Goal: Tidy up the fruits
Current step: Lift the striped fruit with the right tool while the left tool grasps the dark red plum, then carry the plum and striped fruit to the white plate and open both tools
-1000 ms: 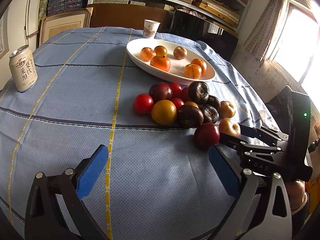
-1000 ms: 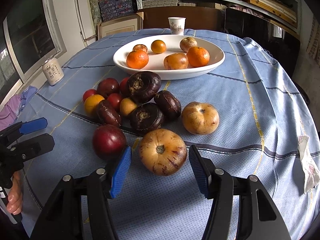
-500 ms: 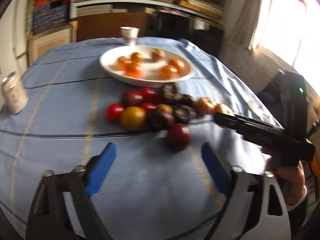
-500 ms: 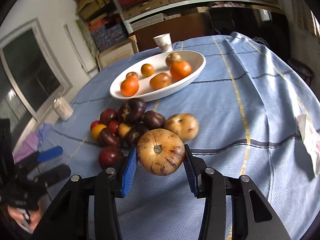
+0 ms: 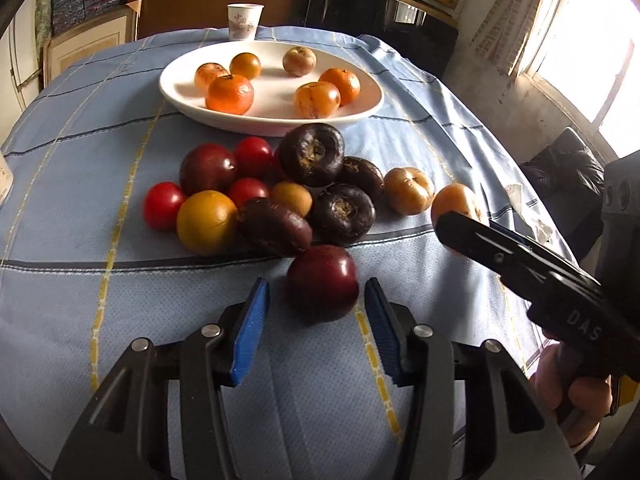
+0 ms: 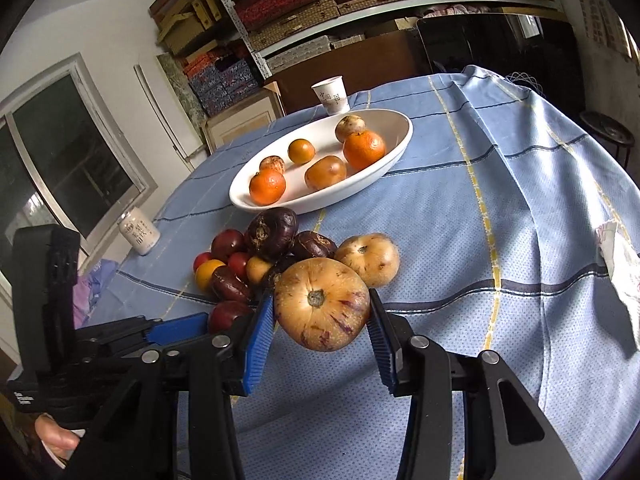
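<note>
My right gripper point(image 6: 322, 334) is shut on a tan, purple-streaked round fruit point(image 6: 322, 304) and holds it above the cloth; the same fruit shows in the left wrist view point(image 5: 454, 204). My left gripper point(image 5: 316, 330) is open, its blue pads on either side of a dark red plum point(image 5: 322, 288) that lies on the cloth. A pile of red, yellow, dark purple and tan fruits point(image 5: 280, 196) lies behind it. A white oval dish point(image 5: 272, 116) farther back holds several orange and tan fruits.
A paper cup point(image 5: 245, 21) stands behind the dish. A drink can point(image 6: 140, 232) stands at the table's left edge. A crumpled paper scrap point(image 6: 618, 264) lies on the blue cloth at the right. Shelves and boxes stand beyond the table.
My right gripper closed on the tan fruit and lifted it off the cloth. My left gripper moved forward to the dark red plum and narrowed around it.
</note>
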Available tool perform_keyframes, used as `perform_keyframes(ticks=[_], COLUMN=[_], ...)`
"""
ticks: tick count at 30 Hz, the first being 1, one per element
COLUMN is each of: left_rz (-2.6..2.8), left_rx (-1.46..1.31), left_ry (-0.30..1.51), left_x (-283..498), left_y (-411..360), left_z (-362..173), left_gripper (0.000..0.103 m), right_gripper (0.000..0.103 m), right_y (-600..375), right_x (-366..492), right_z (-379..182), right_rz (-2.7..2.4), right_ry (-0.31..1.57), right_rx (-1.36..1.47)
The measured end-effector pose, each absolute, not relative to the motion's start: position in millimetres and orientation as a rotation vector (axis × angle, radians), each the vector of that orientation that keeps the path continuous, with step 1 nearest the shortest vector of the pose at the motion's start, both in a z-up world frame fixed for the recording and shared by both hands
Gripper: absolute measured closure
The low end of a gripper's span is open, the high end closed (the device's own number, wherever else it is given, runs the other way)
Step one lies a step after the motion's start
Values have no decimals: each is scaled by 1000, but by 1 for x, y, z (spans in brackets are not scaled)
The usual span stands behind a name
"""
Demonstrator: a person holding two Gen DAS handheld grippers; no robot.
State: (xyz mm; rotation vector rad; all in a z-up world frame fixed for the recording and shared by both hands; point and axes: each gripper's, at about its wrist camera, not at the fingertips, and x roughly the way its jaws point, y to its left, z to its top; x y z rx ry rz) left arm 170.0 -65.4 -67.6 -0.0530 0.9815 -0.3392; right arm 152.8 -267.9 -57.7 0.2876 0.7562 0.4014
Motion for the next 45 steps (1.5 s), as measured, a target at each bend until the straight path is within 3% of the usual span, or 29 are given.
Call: perform_keyframes(ticks=[6, 9, 19, 25, 34, 45], left_rz=[-334, -328, -335, -391, -369, -357], left_rx=[-18, -26, -60, -57, 16, -17], left_ry=[976, 980, 970, 916, 844, 962], left_x=[178, 179, 170, 164, 274, 376], left_y=[-79, -77, -69, -48, -33, -49], left_z=[-68, -68, -65, -30, 24, -16], left_gripper=[56, 65, 66, 66, 66, 66], right_gripper=[57, 57, 57, 57, 57, 57], right_y=[-270, -270, -272, -267, -250, -242], right_x=[151, 151, 153, 153, 218, 303], right_z=[-57, -57, -60, -54, 3, -8], right_rz=[407, 407, 405, 416, 485, 360], right_ry=[745, 746, 761, 769, 777, 903], right_rx=[300, 301, 318, 271, 269, 263])
